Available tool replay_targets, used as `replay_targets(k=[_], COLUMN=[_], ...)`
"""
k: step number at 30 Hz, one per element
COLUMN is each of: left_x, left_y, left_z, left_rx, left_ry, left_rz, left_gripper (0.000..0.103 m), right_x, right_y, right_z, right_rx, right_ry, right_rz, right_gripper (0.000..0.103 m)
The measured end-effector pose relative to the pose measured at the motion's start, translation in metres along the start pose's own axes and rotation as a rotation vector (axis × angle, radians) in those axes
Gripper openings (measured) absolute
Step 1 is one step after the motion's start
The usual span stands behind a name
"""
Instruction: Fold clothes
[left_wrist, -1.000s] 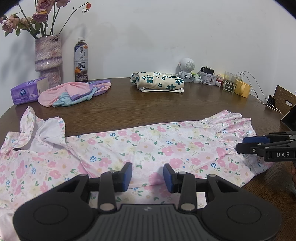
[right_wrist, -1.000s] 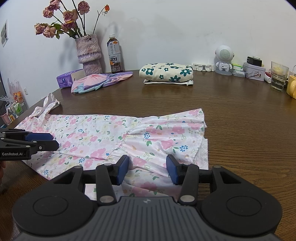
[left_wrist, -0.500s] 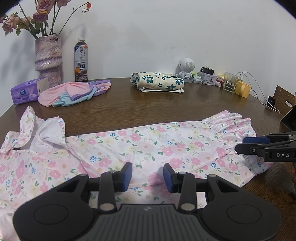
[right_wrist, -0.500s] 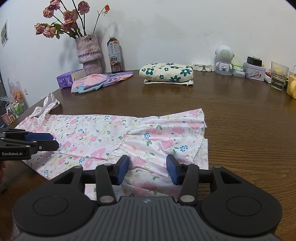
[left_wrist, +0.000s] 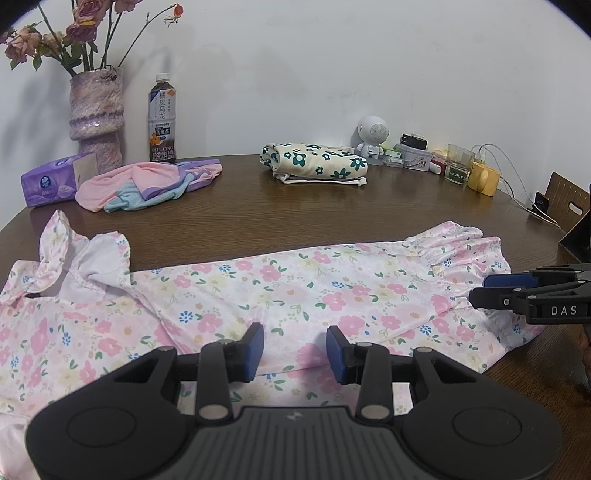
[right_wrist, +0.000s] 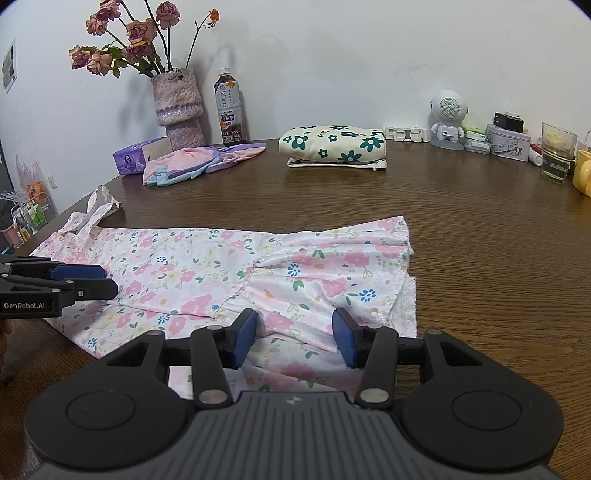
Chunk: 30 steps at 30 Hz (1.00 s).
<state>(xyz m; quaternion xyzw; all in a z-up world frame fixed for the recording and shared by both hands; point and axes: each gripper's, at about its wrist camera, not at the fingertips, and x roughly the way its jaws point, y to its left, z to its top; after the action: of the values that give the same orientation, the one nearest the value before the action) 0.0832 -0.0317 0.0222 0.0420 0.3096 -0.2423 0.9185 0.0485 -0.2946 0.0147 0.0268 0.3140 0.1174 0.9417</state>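
A pink floral dress (left_wrist: 295, 288) lies lengthwise on the brown wooden table (left_wrist: 332, 210), folded along its long axis; it also shows in the right wrist view (right_wrist: 229, 273). My left gripper (left_wrist: 294, 349) is open and empty, low over the dress's near edge around its middle. My right gripper (right_wrist: 293, 338) is open and empty over the near edge at the skirt end. Each gripper shows in the other's view, the right one (left_wrist: 480, 290) at the hem side and the left one (right_wrist: 107, 282) nearer the sleeve end.
At the back stand a folded cream garment with green flowers (left_wrist: 314, 166), a pink and blue crumpled garment (left_wrist: 147, 184), a purple tissue pack (left_wrist: 55, 181), a vase of roses (left_wrist: 96, 110), a tea bottle (left_wrist: 161, 122), a white speaker (right_wrist: 447, 118), a glass (right_wrist: 557, 155) and a yellow mug (left_wrist: 482, 179).
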Motion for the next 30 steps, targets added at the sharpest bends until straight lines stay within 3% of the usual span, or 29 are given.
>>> replay_targets(k=[4, 9, 12, 14, 16, 22, 30], left_x=[-0.001, -0.006, -0.024, -0.04, -0.055, -0.103, -0.172], left_y=[0.002, 0.002, 0.002, 0.005, 0.008, 0.027, 0.078], left_z=[0.0, 0.0, 0.002, 0.003, 0.003, -0.007, -0.043], left_rx=[-0.014, -0.031, -0.016, -0.013, -0.006, 0.02, 0.088], left_ry=[-0.003, -0.015, -0.062, -0.098, -0.123, -0.171, -0.141], left_rz=[-0.009, -0.022, -0.028, -0.028, -0.015, 0.038, 0.181], left_gripper=[0.037, 0.049, 0.056, 0.066, 0.068, 0.072, 0.073], right_x=[0.0, 0.001, -0.004, -0.013, -0.026, -0.047, -0.029], right_y=[0.0, 0.004, 0.007, 0.011, 0.019, 0.065, 0.156], right_z=[0.0, 0.0, 0.0, 0.001, 0.004, 0.015, 0.009], right_rx=[-0.007, -0.028, -0.046, -0.055, -0.066, -0.178, -0.441], right_ry=[0.005, 0.008, -0.013, -0.042, -0.084, -0.159, -0.123], right_rz=[0.004, -0.008, -0.012, -0.016, -0.005, 0.056, 0.229], right_gripper=[0.048, 0.05, 0.052, 0.057, 0.065, 0.071, 0.071])
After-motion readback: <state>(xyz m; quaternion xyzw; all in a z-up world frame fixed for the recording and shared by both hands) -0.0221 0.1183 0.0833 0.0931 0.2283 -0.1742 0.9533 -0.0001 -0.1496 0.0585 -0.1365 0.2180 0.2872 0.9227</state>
